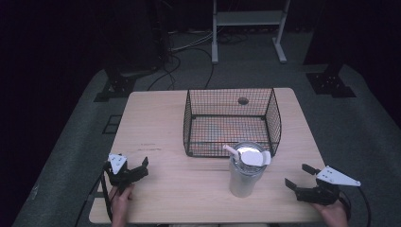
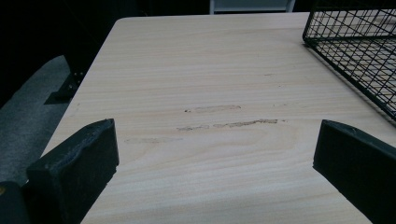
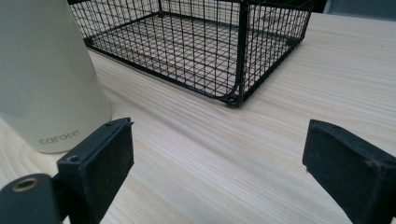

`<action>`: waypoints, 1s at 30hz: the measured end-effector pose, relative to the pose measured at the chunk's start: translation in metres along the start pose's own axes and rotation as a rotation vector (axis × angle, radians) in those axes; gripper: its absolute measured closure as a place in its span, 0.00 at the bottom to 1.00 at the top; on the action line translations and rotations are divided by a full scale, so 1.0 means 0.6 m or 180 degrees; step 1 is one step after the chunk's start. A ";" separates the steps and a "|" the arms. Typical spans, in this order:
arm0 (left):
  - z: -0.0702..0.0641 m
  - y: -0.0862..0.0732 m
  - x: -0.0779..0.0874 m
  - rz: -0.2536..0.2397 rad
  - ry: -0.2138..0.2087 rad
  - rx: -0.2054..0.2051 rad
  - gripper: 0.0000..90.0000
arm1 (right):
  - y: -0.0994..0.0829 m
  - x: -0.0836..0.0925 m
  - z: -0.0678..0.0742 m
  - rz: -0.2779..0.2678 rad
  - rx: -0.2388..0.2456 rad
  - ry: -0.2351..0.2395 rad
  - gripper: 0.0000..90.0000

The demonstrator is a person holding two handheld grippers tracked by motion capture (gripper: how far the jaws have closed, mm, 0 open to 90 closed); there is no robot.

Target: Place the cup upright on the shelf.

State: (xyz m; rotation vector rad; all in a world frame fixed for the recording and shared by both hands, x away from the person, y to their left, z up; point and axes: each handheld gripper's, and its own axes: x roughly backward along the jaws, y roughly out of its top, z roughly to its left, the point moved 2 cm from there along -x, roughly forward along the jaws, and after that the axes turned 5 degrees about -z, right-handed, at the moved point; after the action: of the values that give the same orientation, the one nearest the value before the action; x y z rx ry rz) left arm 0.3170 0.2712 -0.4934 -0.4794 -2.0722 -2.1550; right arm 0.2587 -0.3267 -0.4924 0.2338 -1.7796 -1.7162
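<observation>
Two grippers rest low over a pale wooden counter (image 1: 189, 189), each held in a hand at the near edge. Left gripper (image 1: 137, 169): jaws spread wide, nothing between them; ahead of it lies bare wood with a few scuffed streaks (image 2: 224, 123), and a corner of the wire basket (image 2: 359, 51) stands ahead and to its right, well apart. Right gripper (image 1: 297, 176): jaws likewise released and empty, pointing toward the counter's middle. The tumbler (image 1: 245, 170), a tall pale cup with a lid and a straw (image 1: 231, 150), stands upright to the left of the right gripper, near but not touching; in the right gripper view its wall (image 3: 44, 74) rises just beyond the left jaw and bears the word "carote". The basket (image 1: 231, 120), black, open-topped and rectangular, sits beyond the tumbler, its near rim just behind the lid; in the right gripper view its nearest corner post (image 3: 240, 56) stands ahead, between the two jaws. The tumbler lies between the two grippers, closer to the right one. Beyond the counter, grey floor (image 1: 369, 132) with cables and frame legs.
</observation>
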 end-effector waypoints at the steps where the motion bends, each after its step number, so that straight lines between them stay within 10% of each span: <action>1: 0.000 0.000 0.000 0.0000 0.0000 0.0000 0.00 | 0.000 0.000 0.000 0.0000 0.0000 0.0000 0.09; 30: -0.003 -0.001 0.003 0.0011 -0.0005 -0.0057 0.00 | 0.085 -0.006 0.071 -0.0038 0.0443 0.0717 0.09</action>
State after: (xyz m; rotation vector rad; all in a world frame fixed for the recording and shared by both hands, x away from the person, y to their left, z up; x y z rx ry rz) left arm 0.3150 0.2695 -0.4935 -0.4865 -2.0531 -2.1738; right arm 0.2534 -0.2828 -0.4425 0.4792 -1.7330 -1.5100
